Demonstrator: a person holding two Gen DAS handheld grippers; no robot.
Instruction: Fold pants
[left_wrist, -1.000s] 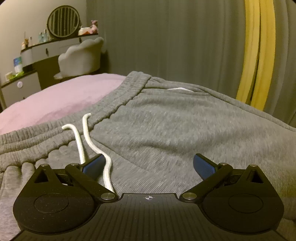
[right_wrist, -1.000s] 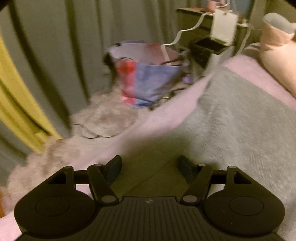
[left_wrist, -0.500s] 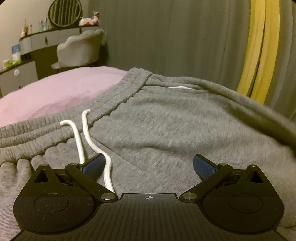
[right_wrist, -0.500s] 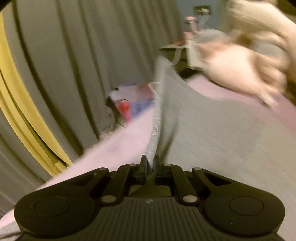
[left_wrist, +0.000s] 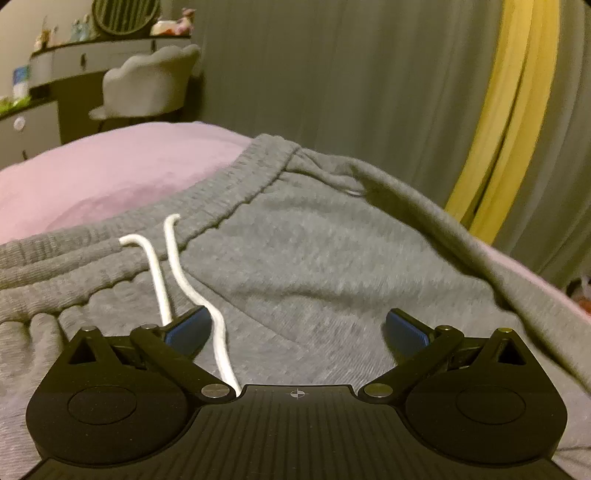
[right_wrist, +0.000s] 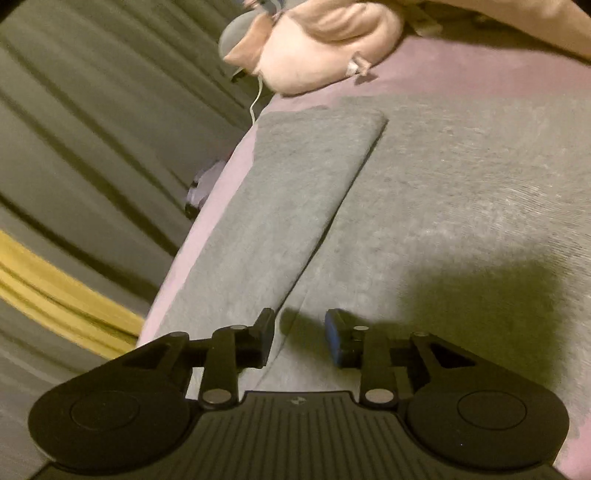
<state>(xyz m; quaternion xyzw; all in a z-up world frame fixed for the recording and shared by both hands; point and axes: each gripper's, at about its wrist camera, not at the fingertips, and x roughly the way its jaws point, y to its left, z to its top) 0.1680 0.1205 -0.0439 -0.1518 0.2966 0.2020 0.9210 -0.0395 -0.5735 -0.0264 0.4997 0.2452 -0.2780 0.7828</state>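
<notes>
So the grey pants (left_wrist: 332, 258) are flat on the pink bed (left_wrist: 110, 177), one leg looks folded over already. Left claw (left_wrist: 295, 328) spread wide near the drawstring (left_wrist: 173, 266); right claw (right_wrist: 300, 332) partly spread, empty. Next: probably pinch the waistband (left_wrist: 229, 192), fold across.

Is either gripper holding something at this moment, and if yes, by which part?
Nothing is held. The left gripper is open above the grey knitted sweatpants, and the right gripper is open over their folded leg.
</notes>
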